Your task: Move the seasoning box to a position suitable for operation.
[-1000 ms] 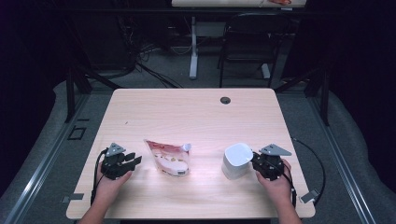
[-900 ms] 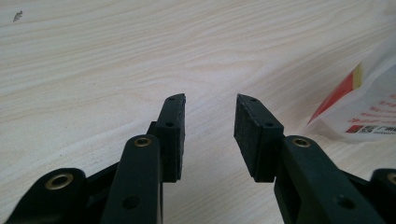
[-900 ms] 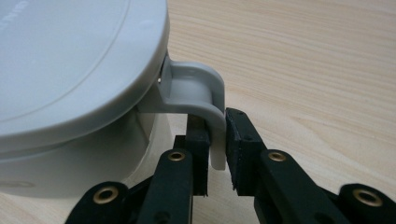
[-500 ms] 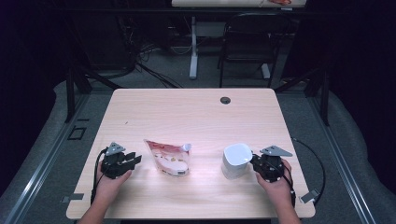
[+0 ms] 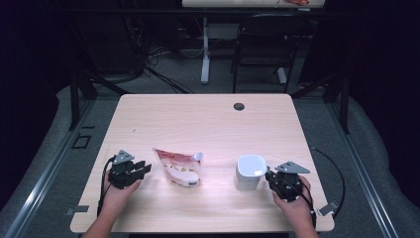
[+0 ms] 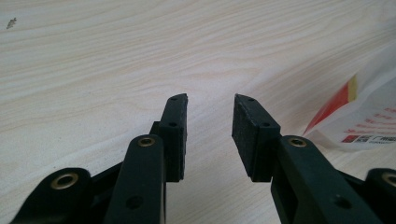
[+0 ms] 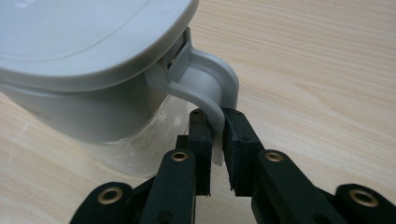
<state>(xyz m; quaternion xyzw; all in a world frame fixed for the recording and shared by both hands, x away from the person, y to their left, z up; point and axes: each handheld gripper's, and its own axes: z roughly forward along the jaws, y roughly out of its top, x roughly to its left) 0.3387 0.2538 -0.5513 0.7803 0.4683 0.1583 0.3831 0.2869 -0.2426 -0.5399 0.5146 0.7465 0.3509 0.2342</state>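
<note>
A white lidded container with a side handle stands on the table at the right. My right gripper comes at it from the right. In the right gripper view its jaws have just been closing and press on the handle from both sides, under the lid. A red and white pouch lies flat left of centre. My left gripper rests just left of it. Its jaws have narrowed a little and stand open over bare wood, with the pouch's edge to their right.
The light wooden table has a round cable hole near its far edge. A black chair and a table leg stand beyond it. The right gripper's cable loops off the table's right edge.
My right gripper has shifted slightly toward the near edge of the table, staying at the container's handle. The left gripper and the pouch have stayed put.
</note>
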